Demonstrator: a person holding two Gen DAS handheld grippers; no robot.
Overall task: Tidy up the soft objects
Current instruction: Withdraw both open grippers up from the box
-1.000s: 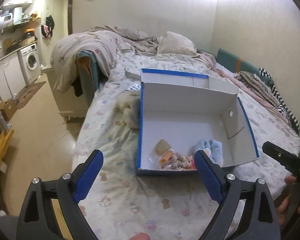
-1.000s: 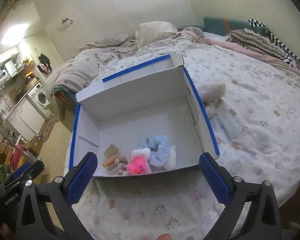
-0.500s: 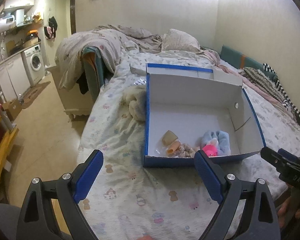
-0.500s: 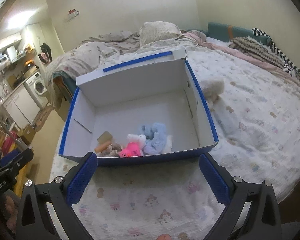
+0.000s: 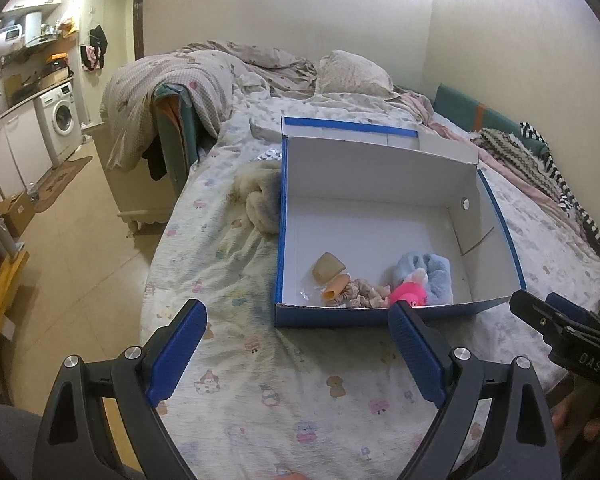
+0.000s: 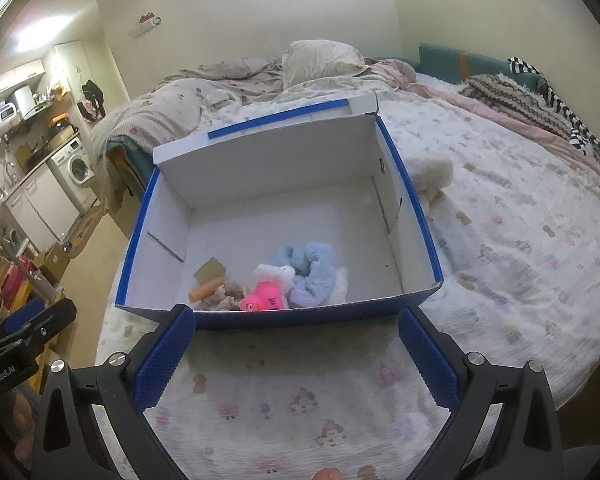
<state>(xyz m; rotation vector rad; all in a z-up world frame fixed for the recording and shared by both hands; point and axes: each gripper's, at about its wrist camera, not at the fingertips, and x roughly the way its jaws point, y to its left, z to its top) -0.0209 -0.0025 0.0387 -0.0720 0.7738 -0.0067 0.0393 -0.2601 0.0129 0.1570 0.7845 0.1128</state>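
A blue and white cardboard box (image 5: 380,168) (image 6: 268,160) sits open on the bed. Inside at its near edge lie a pink plush (image 5: 408,293) (image 6: 262,301), a pale blue fluffy item (image 5: 428,270) (image 6: 312,268), beige scrunchies (image 5: 360,295) (image 6: 228,294), an orange piece (image 5: 336,286) (image 6: 206,288) and a tan piece (image 5: 329,266) (image 6: 210,269). A cream fluffy item (image 5: 262,200) (image 6: 432,174) lies on the bed beside the box. My left gripper (image 5: 296,352) is open and empty, short of the box. My right gripper (image 6: 296,360) is open and empty, short of the box.
The bed (image 5: 260,360) has a cartoon-print sheet, a rumpled duvet (image 5: 188,80) and a pillow (image 5: 352,74) at the far end, and striped and knitted blankets (image 6: 532,100) along the wall side. A washing machine (image 5: 62,114) and cabinets stand across the floor.
Both grippers have pulled back and risen a little from the box, which now sits farther away in both views. Both stay open and empty.
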